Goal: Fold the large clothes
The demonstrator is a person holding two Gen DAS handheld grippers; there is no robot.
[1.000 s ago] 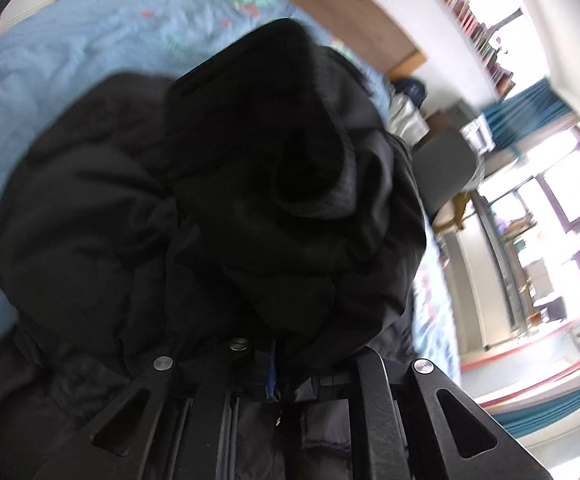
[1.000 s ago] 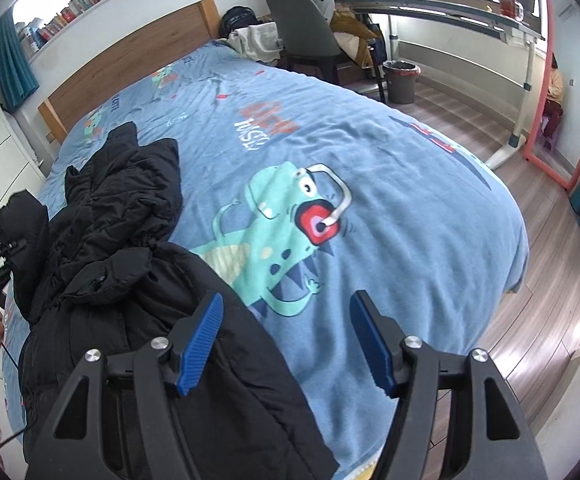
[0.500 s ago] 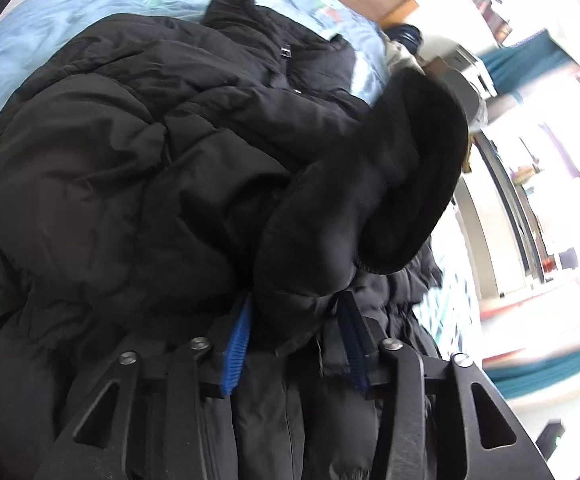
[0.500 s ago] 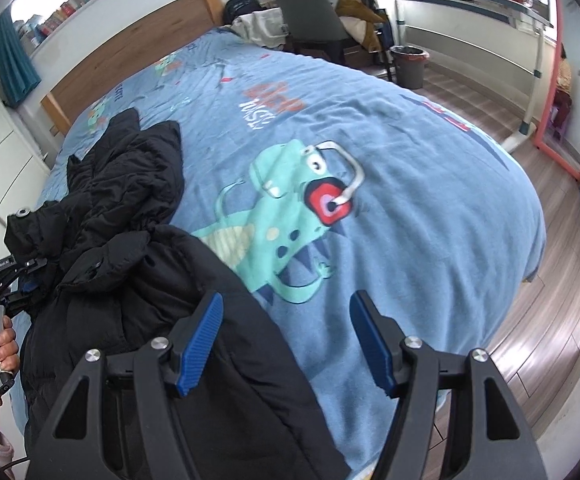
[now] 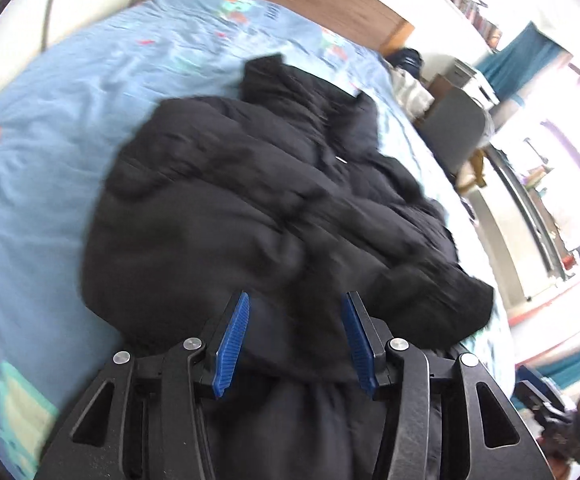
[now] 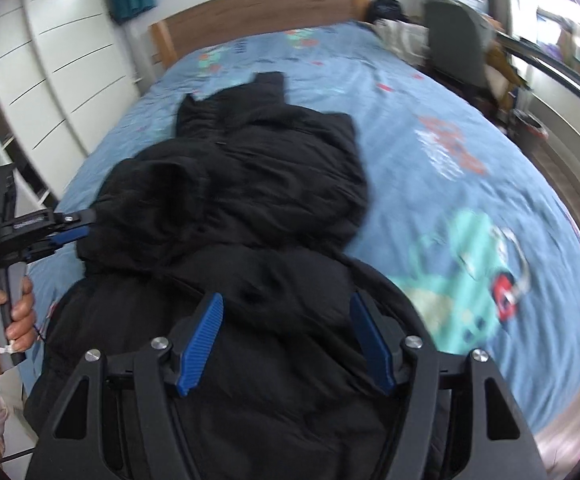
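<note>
So, left wrist view: left gripper [image 5: 294, 338] sits part open with nothing in it, and the jacket [image 5: 250, 208] is bunched near the bed's [image 5: 42, 168] left edge. Right wrist view: right gripper [image 6: 286, 344] gapes empty over the hem; the folding looks barely started.

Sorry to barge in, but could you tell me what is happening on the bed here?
A person is folding a black puffer jacket spread on the blue dinosaur-print bed cover, with a handheld claw in each hand. The left claw is open above the jacket with nothing gripped; a sleeve lies folded across the body. The right claw is open too, over the near part. The fold looks only partly done.
</note>
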